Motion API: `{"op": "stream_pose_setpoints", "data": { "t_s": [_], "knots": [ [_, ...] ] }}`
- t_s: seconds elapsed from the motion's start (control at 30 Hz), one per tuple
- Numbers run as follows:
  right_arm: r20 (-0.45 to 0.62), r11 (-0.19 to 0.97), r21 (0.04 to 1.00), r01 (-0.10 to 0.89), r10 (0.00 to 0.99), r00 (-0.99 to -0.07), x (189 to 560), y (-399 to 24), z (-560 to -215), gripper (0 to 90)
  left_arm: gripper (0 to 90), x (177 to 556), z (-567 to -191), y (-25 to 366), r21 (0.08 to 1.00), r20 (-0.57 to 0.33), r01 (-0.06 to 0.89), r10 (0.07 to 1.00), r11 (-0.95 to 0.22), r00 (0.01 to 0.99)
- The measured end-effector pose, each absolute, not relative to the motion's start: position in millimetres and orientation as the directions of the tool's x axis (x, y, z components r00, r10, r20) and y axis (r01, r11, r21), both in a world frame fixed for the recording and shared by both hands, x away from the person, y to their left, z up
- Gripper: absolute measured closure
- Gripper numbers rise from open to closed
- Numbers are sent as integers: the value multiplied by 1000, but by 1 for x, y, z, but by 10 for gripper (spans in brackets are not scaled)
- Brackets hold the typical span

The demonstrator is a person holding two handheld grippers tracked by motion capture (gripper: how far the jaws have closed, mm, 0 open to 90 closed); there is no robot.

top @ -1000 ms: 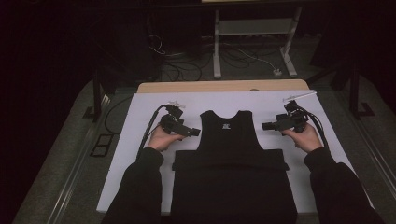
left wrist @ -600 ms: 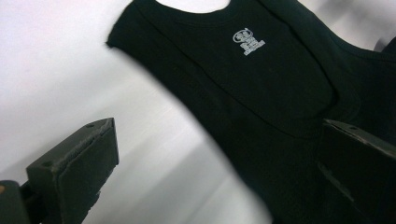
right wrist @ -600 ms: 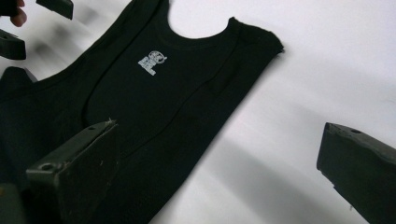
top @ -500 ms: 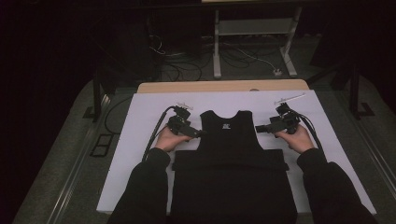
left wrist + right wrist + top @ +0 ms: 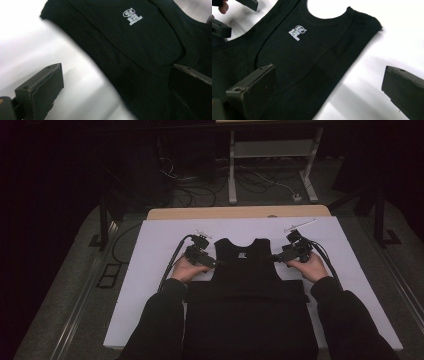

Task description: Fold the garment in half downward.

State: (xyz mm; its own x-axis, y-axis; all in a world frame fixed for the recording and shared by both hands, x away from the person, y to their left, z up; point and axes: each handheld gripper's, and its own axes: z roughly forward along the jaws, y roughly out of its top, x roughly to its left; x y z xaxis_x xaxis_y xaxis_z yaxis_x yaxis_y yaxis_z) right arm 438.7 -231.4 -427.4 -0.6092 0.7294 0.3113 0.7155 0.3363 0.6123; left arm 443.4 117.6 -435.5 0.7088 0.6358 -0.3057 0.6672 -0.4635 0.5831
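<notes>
A black sleeveless top [image 5: 247,285] lies flat on the white table [image 5: 150,285], neck away from the person, a small white label [image 5: 132,16] printed under the neckline. Its lower part looks folded into a wider band. My left gripper [image 5: 217,263] is open at the top's left armhole edge; in the left gripper view [image 5: 115,82] one jaw is over white table and the other over fabric [image 5: 140,60]. My right gripper [image 5: 275,258] is open at the right armhole; in its view [image 5: 329,85] the shoulder strap [image 5: 352,32] edge runs between the jaws.
A wooden strip [image 5: 240,213] borders the table's far edge. A thin white item [image 5: 300,224] lies at the back right of the table. Cables [image 5: 260,180] and a metal stand [image 5: 270,165] are on the dark floor beyond. The other gripper [image 5: 227,15] appears far off in the right gripper view.
Both hands have moved inward, bringing the open grippers from beside the top to its armhole edges. The top has not visibly shifted.
</notes>
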Motion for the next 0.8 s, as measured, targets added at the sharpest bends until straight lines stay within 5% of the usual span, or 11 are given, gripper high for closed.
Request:
{"op": "stream_pose_setpoints", "data": {
  "t_s": [0.8],
  "knots": [
    [279,377,587,716,737,-616,440,-215,-439,222,333,443,-439,109,605,-279,652,645,-457,711]
  ]
}}
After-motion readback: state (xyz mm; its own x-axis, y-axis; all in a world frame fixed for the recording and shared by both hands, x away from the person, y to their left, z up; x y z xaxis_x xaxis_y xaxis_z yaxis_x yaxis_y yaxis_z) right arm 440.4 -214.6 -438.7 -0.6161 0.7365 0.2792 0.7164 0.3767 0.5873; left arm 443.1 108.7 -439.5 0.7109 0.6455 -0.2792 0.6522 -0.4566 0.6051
